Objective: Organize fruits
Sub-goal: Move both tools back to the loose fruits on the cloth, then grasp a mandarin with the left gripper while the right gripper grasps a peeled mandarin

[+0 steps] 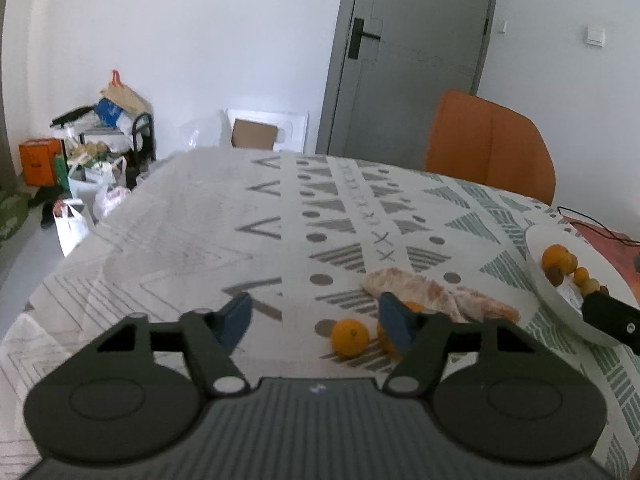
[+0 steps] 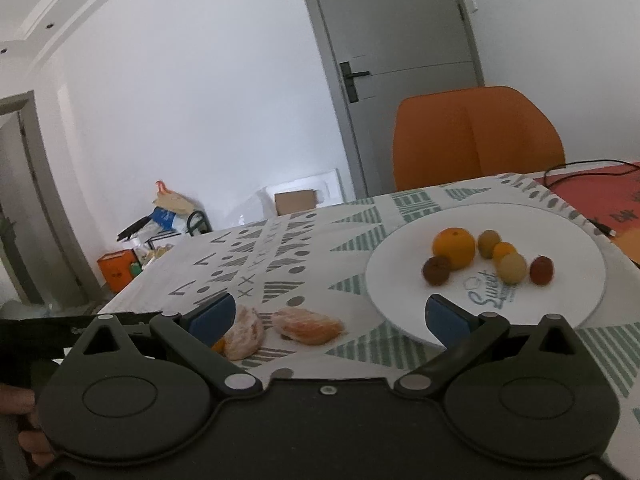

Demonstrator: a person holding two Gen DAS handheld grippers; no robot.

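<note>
On the patterned tablecloth (image 1: 200, 240), your left gripper (image 1: 316, 318) hangs with jaws spread and empty; only its view shows the small whole orange (image 1: 350, 337) at 5 o'clock between the fingers. Your right gripper (image 2: 328, 316), also spread and empty, alone shows the round white plate (image 2: 560, 240) at 2 o'clock with six small fruits. Peeled orange pieces (image 2: 308, 326) lie just beside the plate's rim.

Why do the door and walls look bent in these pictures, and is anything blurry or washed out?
Both views come through fisheye lenses, so straight lines bow: the door leans in the left wrist view, and the ceiling moulding curves in the right wrist view. Light is soft and even, with faint shadows under the small orange. Corners go dark, and the plate looks slightly bleached.
</note>
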